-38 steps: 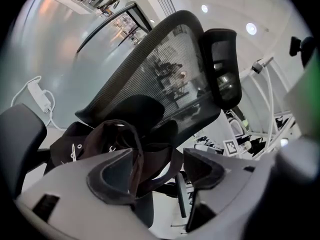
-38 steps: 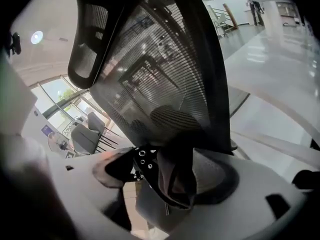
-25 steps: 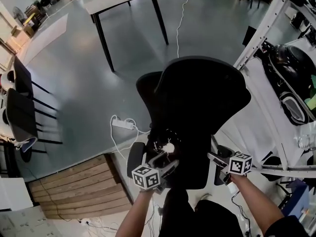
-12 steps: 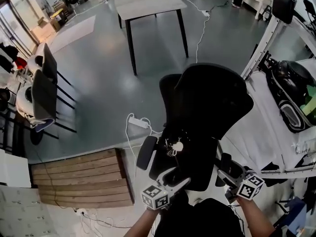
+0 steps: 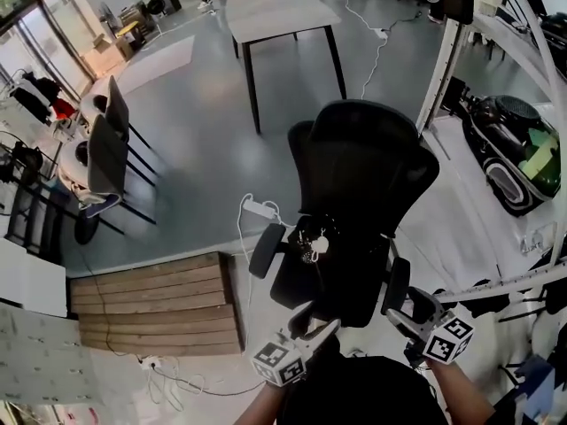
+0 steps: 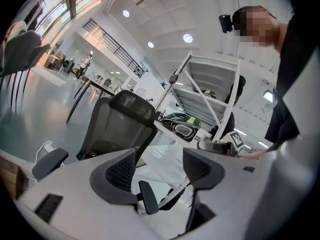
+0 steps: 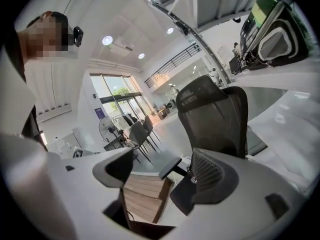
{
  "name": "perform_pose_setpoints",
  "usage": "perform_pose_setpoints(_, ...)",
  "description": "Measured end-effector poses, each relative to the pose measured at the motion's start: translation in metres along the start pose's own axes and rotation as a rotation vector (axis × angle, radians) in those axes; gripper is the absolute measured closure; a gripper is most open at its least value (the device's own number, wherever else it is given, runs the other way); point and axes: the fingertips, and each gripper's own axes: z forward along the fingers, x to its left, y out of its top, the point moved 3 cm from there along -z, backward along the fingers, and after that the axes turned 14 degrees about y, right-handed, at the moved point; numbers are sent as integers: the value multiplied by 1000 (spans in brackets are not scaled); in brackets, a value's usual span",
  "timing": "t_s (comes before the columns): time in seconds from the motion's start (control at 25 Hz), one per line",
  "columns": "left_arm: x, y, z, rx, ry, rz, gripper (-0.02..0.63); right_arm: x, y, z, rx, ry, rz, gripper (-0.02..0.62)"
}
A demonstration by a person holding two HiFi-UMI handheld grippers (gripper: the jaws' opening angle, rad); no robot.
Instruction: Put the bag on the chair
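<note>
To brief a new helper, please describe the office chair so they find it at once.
Start from the grey table. Nearer the person stands the black office chair, beside a white power strip. Unlike the thin-legged chairs at left, it has armrests and a tall back.

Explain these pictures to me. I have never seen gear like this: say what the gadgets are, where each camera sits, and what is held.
No robot here: a person holds a hand tool in each hand, the left gripper and the right gripper. The head view looks down from a camera on the person's head. The two gripper views look along each tool's own fingers. Below stands a black office chair, with a dark bag on its seat. Both pairs of fingers are apart and hold nothing.
</note>
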Motion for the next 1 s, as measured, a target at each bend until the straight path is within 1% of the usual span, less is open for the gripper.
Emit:
perform_pose_setpoints(0.16,-39,-19,-30,-15,30,25,316,22,-29,-36,14,21,11,239)
perform_pose_setpoints(0.2,-49,-26,-39,-11,29,27,329,29,-37,-44,13,32,21,242)
perform_pose_setpoints(0.36,-81,-53,-71,-2,20,36,438,57,-59,-69,-1,82,31,255)
perform_pose_setpoints(0.48,-97,-67,-91,1,7,11,509,72,-72,-79,0,107,19,268)
perform_pose_setpoints(0.56,-108,-77,-102,4,13,5,562,81,-79,-86,-3,120,22,295)
perform_pose_setpoints(0.6,-112,-82,-106,7,22,14,576,85,-82,-88,-9,123,26,307)
perform_pose_setpoints(0.72,-120,-94,-112,26,43,66,588,96,-84,-89,-32,131,15,318)
perform_pose_setpoints(0.8,-121,-89,-117,24,31,88,588,107,-79,-83,-48,136,-12,322)
perform_pose_setpoints(0.88,-117,-78,-124,1,21,96,588,119,-76,-76,-55,132,-38,341)
perform_pose_setpoints(1.0,-97,-59,-140,-55,53,94,588,139,-73,-65,-75,124,-70,378)
